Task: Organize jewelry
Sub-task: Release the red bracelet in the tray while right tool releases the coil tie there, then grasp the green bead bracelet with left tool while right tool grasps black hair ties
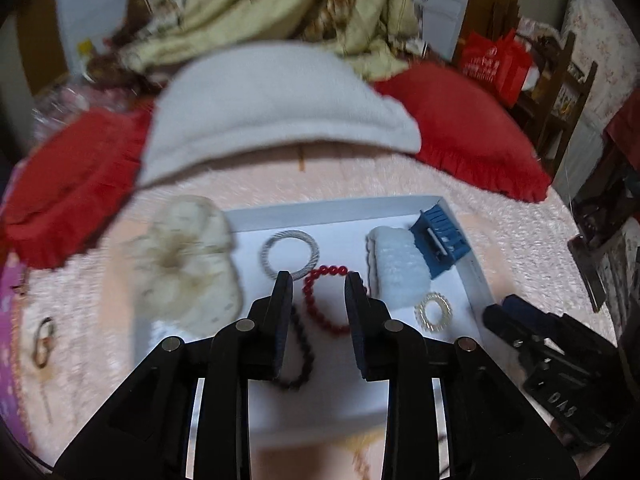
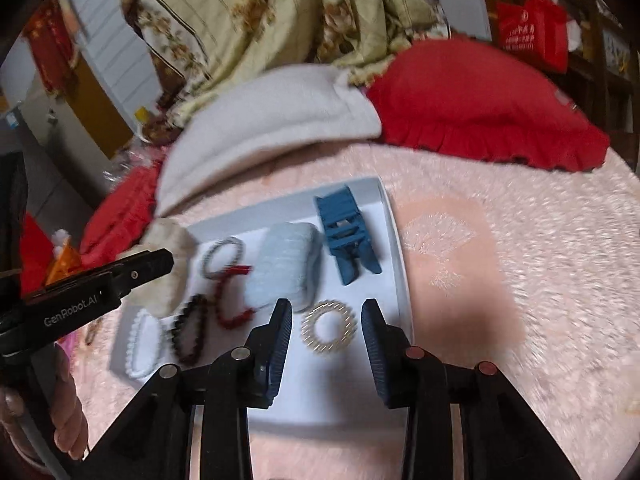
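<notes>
A white tray (image 1: pixel 340 208) lies on the pink bedspread. In it are a silver ring bracelet (image 1: pixel 291 254), a red bead bracelet (image 1: pixel 324 300), a dark bead bracelet (image 1: pixel 302 356), a pale blue hair claw (image 1: pixel 394 268), a blue hair claw (image 1: pixel 438 242) and a gold coil hair tie (image 1: pixel 433 312). My left gripper (image 1: pixel 318 284) is open and empty above the red beads. My right gripper (image 2: pixel 327 312) is open and empty, its fingers either side of the gold coil hair tie (image 2: pixel 329 328). A white bead bracelet (image 2: pixel 142 344) lies at the tray's (image 2: pixel 386 216) left end.
A cream fluffy scrunchie (image 1: pixel 188 260) overlaps the tray's left edge. Red pillows (image 1: pixel 464 128) and a grey-white towel (image 1: pixel 272 100) lie behind the tray. A small ring item (image 1: pixel 42 344) lies on the bedspread at far left. The left gripper's body (image 2: pixel 100 284) shows at the right wrist view's left.
</notes>
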A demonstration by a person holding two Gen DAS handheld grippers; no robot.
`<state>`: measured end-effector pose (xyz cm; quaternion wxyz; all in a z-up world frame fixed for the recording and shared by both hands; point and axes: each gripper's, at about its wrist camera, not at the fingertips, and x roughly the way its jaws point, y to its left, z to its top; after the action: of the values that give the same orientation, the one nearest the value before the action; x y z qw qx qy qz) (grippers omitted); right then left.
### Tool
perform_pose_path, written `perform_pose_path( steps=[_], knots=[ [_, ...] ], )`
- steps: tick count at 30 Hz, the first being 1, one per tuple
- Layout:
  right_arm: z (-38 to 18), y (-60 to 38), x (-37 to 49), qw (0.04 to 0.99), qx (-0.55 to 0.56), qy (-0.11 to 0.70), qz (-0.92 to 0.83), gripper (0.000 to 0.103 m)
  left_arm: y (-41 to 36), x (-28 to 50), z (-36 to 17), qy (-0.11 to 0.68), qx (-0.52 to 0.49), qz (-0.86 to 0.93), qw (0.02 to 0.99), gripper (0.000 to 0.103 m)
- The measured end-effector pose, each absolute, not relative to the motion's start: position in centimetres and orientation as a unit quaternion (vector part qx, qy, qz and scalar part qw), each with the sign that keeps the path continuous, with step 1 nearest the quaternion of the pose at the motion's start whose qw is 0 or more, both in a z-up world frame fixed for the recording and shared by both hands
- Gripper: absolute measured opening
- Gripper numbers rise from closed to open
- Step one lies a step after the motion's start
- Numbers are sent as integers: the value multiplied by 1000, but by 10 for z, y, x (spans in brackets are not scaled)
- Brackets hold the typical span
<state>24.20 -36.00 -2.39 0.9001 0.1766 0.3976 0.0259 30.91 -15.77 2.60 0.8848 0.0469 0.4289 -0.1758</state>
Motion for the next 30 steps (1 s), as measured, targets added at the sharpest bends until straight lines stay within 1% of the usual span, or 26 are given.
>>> perform_pose_path(
  steps=[3, 5, 7, 9, 12, 15, 18, 21, 30],
  knots=[
    [-6, -353, 202, 913, 168, 371, 31, 34, -134, 270, 43, 401, 54, -166, 899, 26],
    [-2, -348, 178, 920, 158, 358, 28, 35, -116, 247, 47, 391, 56, -155, 906, 28],
    [-9, -346, 158, 918, 152, 364, 28, 35, -93, 224, 44, 391, 53, -138, 909, 38],
    [-25, -345, 141, 909, 158, 386, 27, 35, -72, 206, 32, 399, 41, -119, 908, 38],
    [-49, -346, 120, 896, 173, 408, 18, 35, -47, 186, -2, 443, 10, -108, 890, 38],
    [-67, -351, 108, 881, 195, 432, 12, 35, -39, 171, -33, 483, 2, -100, 870, 38],
    [-76, -352, 107, 871, 207, 445, 15, 35, -45, 158, -49, 501, -6, -114, 858, 38],
    [-85, -347, 114, 865, 202, 459, 19, 35, -59, 153, -52, 502, -2, -132, 855, 38],
    [-87, -325, 132, 874, 180, 450, 46, 35, -117, 145, -52, 486, 58, -203, 848, 38]
  ],
)
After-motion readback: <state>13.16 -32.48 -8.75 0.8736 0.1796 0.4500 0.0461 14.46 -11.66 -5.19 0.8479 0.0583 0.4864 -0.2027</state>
